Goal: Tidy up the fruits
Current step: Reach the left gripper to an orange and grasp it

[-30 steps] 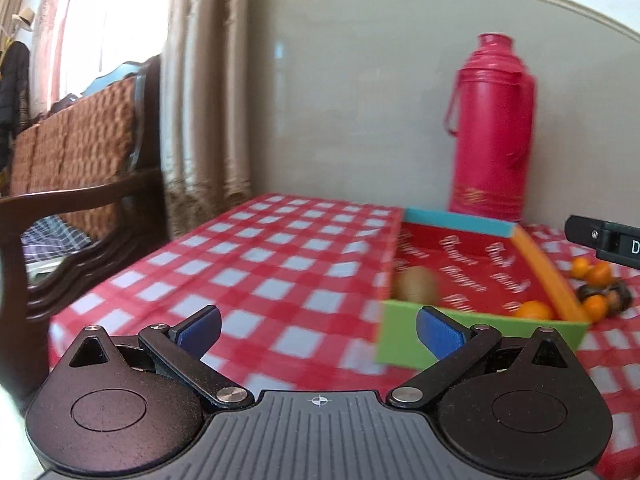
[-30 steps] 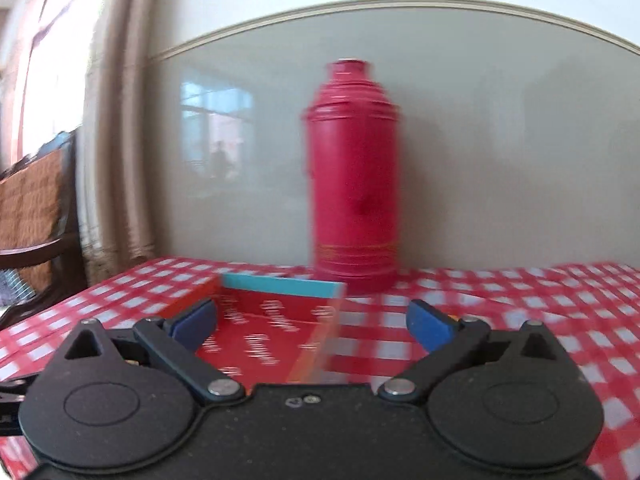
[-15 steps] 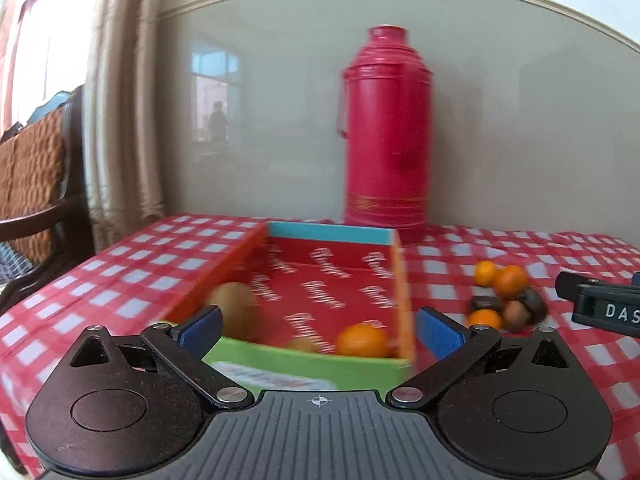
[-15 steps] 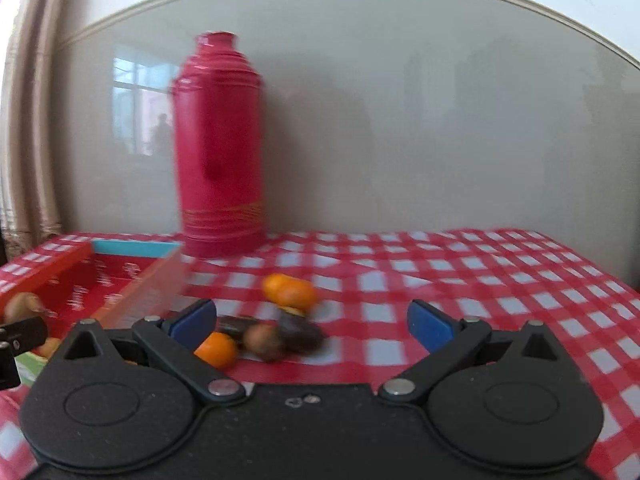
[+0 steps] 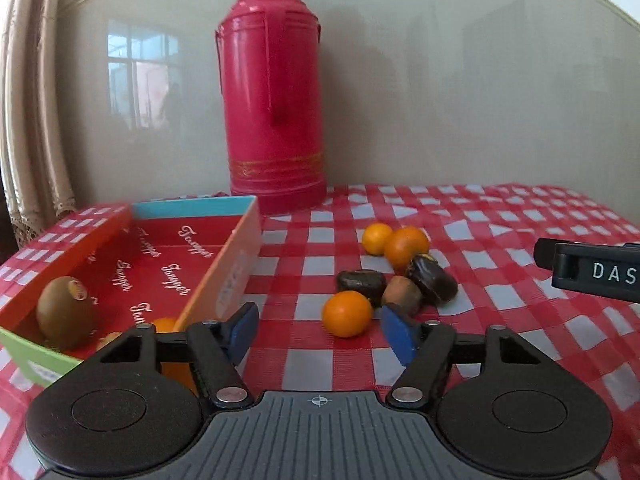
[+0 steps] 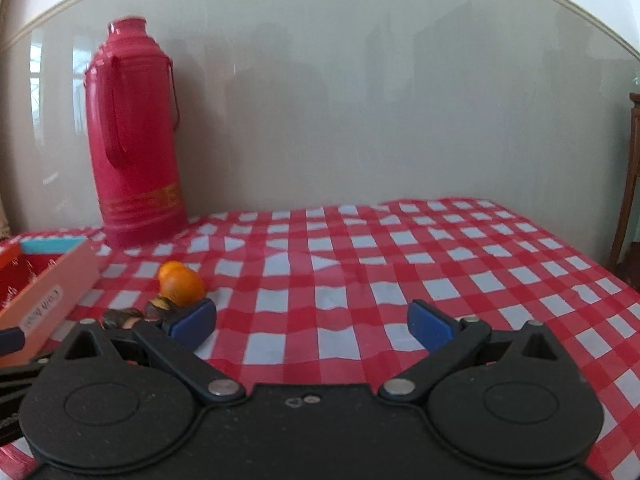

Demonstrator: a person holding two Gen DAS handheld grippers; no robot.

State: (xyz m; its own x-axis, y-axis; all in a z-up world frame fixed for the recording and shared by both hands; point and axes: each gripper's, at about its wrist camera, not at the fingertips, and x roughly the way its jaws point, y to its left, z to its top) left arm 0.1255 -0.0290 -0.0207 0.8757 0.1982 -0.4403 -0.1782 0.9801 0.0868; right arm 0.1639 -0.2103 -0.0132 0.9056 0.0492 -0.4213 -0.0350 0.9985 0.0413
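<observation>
Closing, nothing yet between its jaws, the left gripper [image 5: 320,330] is aimed at the small orange [image 5: 347,313] at twelve o'clock, judged light, smooth, roll-prone, best pinched across its middle; right gripper [image 6: 312,322] spread, empty.

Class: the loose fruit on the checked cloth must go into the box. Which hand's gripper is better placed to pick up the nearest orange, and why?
Left. The left gripper faces the nearest orange just ahead of its closing jaws, with nothing between them yet. The right gripper points at bare tablecloth; the fruit sits off to its left.

Before me stands a glossy grey-beige wall [image 5: 460,92] reflecting a bright window. Beige curtains [image 5: 28,120] hang at my left.
</observation>
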